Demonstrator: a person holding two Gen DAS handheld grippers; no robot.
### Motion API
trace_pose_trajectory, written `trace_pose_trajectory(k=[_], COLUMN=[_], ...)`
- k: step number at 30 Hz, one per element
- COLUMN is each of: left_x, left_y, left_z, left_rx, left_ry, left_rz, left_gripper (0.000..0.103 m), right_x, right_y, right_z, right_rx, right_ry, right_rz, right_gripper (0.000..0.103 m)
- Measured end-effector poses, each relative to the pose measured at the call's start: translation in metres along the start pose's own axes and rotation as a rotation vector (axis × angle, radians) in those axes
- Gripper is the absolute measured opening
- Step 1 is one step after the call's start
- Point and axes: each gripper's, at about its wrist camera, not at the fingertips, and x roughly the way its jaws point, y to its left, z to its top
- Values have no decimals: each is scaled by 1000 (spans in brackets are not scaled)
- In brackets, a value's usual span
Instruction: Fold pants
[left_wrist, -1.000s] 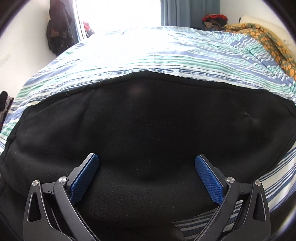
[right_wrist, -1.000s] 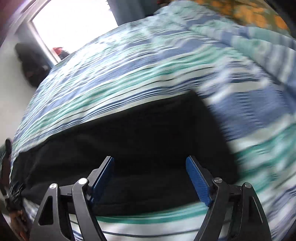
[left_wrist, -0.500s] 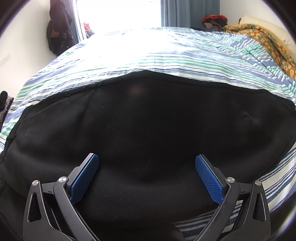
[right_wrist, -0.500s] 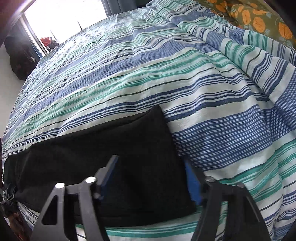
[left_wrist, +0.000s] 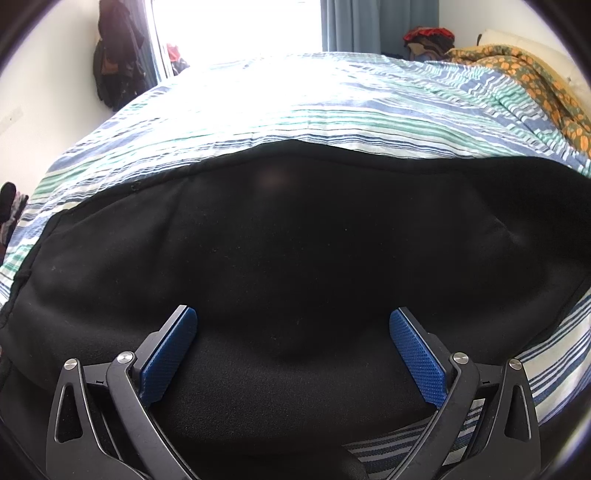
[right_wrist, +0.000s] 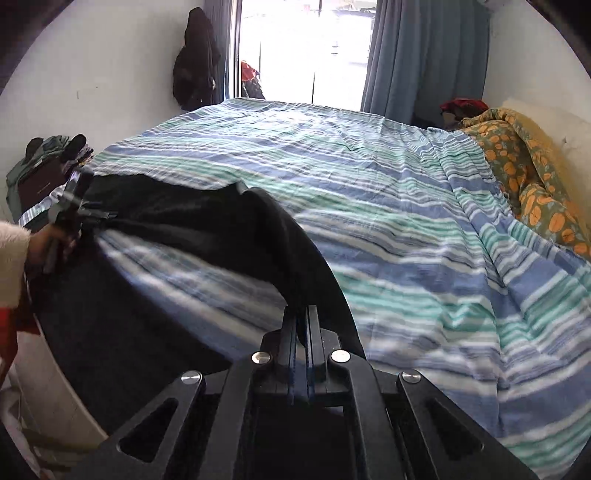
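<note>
A wide bed covered with a blue, green and white striped cotton sheet (right_wrist: 388, 206) fills both views. At its far right side a crumpled orange-and-green patterned blanket (right_wrist: 524, 173) is bunched against the wall, with a small heap of red and dark clothes (right_wrist: 461, 105) behind it. A bright window (right_wrist: 303, 48) is seen beyond the bed, flanked on the right by a grey-blue curtain (right_wrist: 424, 55). Dark garments hung on the white wall (right_wrist: 195, 59) are seen to the left of the window, and a pile of mixed clothing (right_wrist: 48, 162) is stacked at the left edge of the bed. Nothing is placed on the open striped surface beyond the pants.

The black, soft fleece-like pants (left_wrist: 295, 251) are spread across the near edge of the bed, with a raised seam along their far edge and a shallow crease near the right side. In the right wrist view one end of the fabric is lifted off the sheet in a dark curved band, while the rest is draped toward the left, where the sheet is exposed beneath the raised part.

The left gripper (left_wrist: 291, 354) is held low over the pants with its blue textured pads (left_wrist: 417, 354) wide apart, nothing being pinched. The right gripper (right_wrist: 303, 332) is pressed together and clamped on the lifted end of the pants. The left gripper is also glimpsed at the far left of the right wrist view, held by a hand (right_wrist: 40, 243) in a cream fuzzy sleeve (right_wrist: 11, 262).
</note>
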Motion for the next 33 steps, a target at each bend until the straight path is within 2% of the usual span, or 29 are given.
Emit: trace_pose_trajectory(k=[3,5,6,8,9,10,11,14,17,19,22,24,26,28,29,31,33], left_x=[1,1,1,0,-1,-3,-7,-32,-72,-99,-115,-113,-128,-138,-143,-157,-165], left_y=[-2,-4,-5,-5,-5,-6,-7,-11,-16,-24,-36,-44,-43,-39,-35,-22,-4], left_z=[2,3,4,6,7,9,12,12,-6,-30,-73,-102,-120,-123,-121,-114,-104], left_rx=[8,15,19,20,19,21,24,14,-19,-24,-6,20,32,38,37,6,-61], left_ry=[10,17,22,32,43,58,73,85,68,55,79,135,72,79,77,19,-37], left_rz=[12,23,29,36,41,50,58,66,-55,-139,-172,-173,-158,-174,-182,-170,-147], left_gripper=[102,102,102,102,102,102,102,102,102,102,102,102,102,102,102,102,102], right_x=[1,7,7,-5,-14,-22,-30,-42,-50,-46,-25,-4,24,49,49,44,41], right_y=[-26,-45,-51,-58,-59,-59,-56,-40,-9,19,80,124,160,178,182,184,177], right_z=[-56,-86,-97,-100,-98,-94,-90,-76,-56,-42,-23,-18,-23,-36,-40,-43,-44], right_rx=[125,188,214,238,253,260,262,246,263,324,359,368,374,353,319,285,337], right_ry=[104,170,186,155,121,88,63,38,-13,-62,-84,-59,17,134,122,96,92], right_rz=[-57,-160,-186,-256,-301,-322,-328,-308,-257,-161,-26,60,145,143,125,109,112], right_gripper=[3,4,5,25,50,65,67,67,67,69,72,72,72,72,72,72,72])
